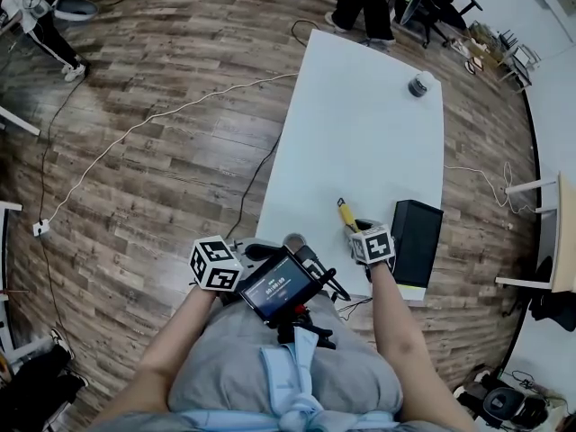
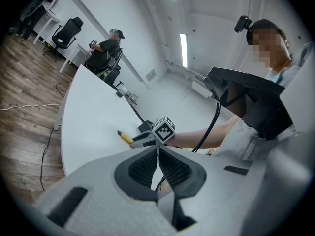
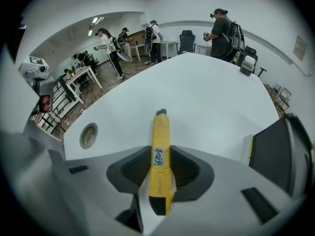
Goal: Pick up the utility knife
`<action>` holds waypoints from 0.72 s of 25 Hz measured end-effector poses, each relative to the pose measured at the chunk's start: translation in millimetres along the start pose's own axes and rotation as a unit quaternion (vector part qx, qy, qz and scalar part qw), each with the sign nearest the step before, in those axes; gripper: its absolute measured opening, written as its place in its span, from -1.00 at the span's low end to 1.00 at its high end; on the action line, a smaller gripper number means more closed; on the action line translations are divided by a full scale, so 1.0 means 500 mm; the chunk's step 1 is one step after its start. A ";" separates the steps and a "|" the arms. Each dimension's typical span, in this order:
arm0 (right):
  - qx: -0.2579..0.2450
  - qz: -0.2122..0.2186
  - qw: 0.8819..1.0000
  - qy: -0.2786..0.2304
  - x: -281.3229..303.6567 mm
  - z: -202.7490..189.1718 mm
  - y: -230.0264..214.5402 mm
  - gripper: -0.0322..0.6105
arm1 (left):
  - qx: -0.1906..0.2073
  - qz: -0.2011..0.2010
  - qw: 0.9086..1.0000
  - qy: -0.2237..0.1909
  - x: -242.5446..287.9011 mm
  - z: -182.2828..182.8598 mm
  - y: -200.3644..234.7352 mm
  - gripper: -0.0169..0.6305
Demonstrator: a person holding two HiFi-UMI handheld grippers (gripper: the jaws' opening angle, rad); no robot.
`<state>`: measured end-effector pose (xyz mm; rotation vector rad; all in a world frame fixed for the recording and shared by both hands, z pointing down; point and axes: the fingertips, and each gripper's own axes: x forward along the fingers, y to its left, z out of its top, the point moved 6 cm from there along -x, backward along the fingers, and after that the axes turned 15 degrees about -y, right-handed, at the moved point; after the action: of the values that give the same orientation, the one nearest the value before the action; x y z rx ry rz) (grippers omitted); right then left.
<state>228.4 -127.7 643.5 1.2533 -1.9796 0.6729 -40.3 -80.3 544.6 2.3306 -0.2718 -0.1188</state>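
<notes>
Yellow utility knife point(image 3: 160, 132) sits lower centre of the right gripper view, lengthwise between the jaws of the right gripper point(image 3: 160, 154), dark tip pointing up-frame, white label on its top face. Jaws are only a knife's width apart, both pads against its sides, so it is clamped. In the head view the knife is at the near end of the white table point(image 1: 360, 133), lower right of centre. Can't tell if it is resting on the top or just off it.

Black box point(image 1: 416, 241) stands just right of that gripper, near the table's right edge, yellow-green strip on its near side. Inside not visible. Small round container point(image 1: 421, 84) is at the far end, upper right, well apart from the knife. Contents can't be made out. Round hole point(image 3: 88, 135) in the tabletop is left of the knife.

Left gripper point(image 2: 158, 159) is off the table's near left corner, jaws closed together, nothing between them. A small screen point(image 1: 277, 286) sits at the person's chest, bottom centre. Wood floor point(image 1: 162, 151) fills the left.
</notes>
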 end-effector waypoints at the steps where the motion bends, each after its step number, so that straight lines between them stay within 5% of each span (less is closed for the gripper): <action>1: 0.010 -0.003 1.000 -0.002 -0.001 0.000 -0.001 -0.49 | 0.000 0.000 1.000 0.000 0.000 0.001 0.000 -0.89; 18: 0.004 0.016 0.997 -0.072 -0.085 0.029 0.084 -0.50 | 0.008 -0.017 1.000 0.001 0.002 -0.003 -0.020 -0.89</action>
<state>198.8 -98.0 598.6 1.3105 -2.1198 0.6202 -37.6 -72.6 538.5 2.3525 -0.2340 -0.1305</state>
